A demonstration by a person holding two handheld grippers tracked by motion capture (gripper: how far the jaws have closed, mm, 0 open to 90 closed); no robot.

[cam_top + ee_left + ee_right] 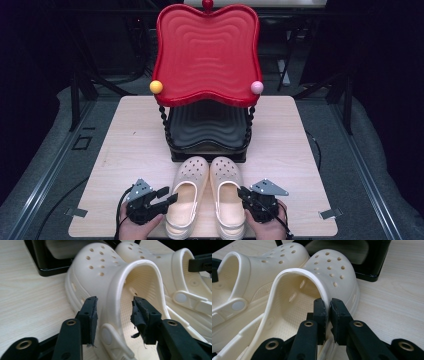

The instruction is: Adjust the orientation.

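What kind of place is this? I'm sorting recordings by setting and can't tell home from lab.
Probably a lab or recording studio, not a home: a bare wooden table stands among dark metal stands, with just staged props on it, a two-tier red-and-black shoe rack and a pair of cream clogs.

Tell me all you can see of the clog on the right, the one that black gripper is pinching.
The right clog is a cream, rubbery-looking slip-on shoe with round holes across its rounded toe and a heel strap on a round rivet. It lies flat on the pale wooden table, sole down, toe pointing toward the black stand, close beside its twin, the left clog. The right gripper is shut on the outer side wall of its opening, one jaw inside the shoe and one outside.
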